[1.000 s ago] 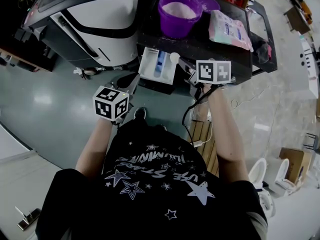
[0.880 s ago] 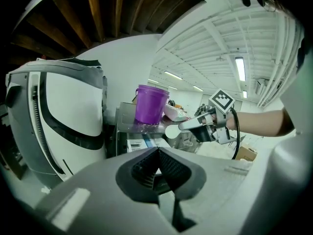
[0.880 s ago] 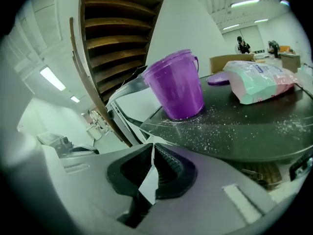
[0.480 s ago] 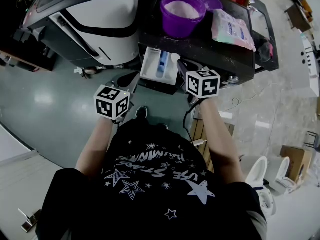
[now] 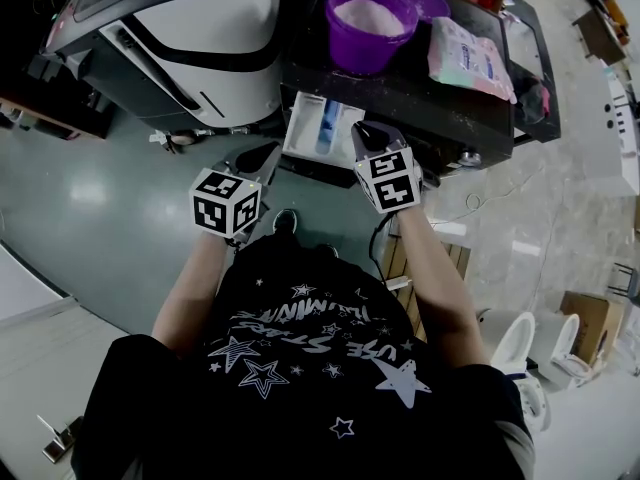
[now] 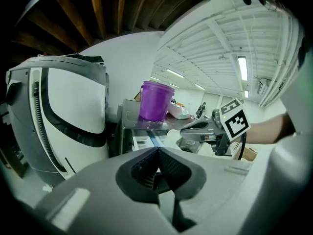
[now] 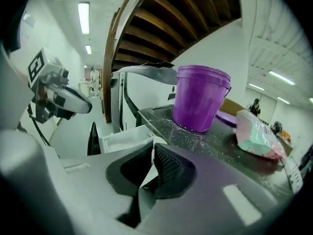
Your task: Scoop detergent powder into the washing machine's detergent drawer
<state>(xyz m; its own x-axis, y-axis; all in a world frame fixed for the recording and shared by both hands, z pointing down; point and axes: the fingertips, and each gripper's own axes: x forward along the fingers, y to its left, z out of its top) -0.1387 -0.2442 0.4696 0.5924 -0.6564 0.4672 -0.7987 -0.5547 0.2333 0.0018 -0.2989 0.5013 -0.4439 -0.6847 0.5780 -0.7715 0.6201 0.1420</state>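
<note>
grippers: two, one in each hand, left gripper (image 6: 157, 151) and right gripper (image 7: 149, 148), one marker cube on each

left gripper: jaws pressed together with nothing between them, held low in front of the white machine (image 5: 190, 38), off to the left of the drawer (image 5: 303, 128)

right gripper: jaws clamped on a white scoop (image 6: 172, 137), its tip right at the drawer's right edge

machines: two side by side, the white one on the left and a dark machine (image 5: 420, 93) on the right

drawer: one, white, pulled out of the front of the dark machine, with a blue strip down its middle

bucket (image 5: 368, 23): one, purple, standing upright on top of the dark machine just behind the drawer, with white powder (image 5: 365, 13) inside

lid (image 5: 428, 3): one, purple, lying flat right behind the bucket

bag (image 5: 470, 56): one, a pale soft pack lying flat to the right of the bucket

spilled grains (image 7: 195, 136): a scatter on the dark top round the bucket's base, way too many to count

hard to make out: most of the scoop, tbh. The right gripper view only shows a white sliver between the pads, the head view hides it under the gripper, and the left gripper view gives just a rounded white end, so I can't tell if there's powder in it

cut off: the powder in the bucket shows only from the head view; both gripper views see just the bucket's wall
</note>
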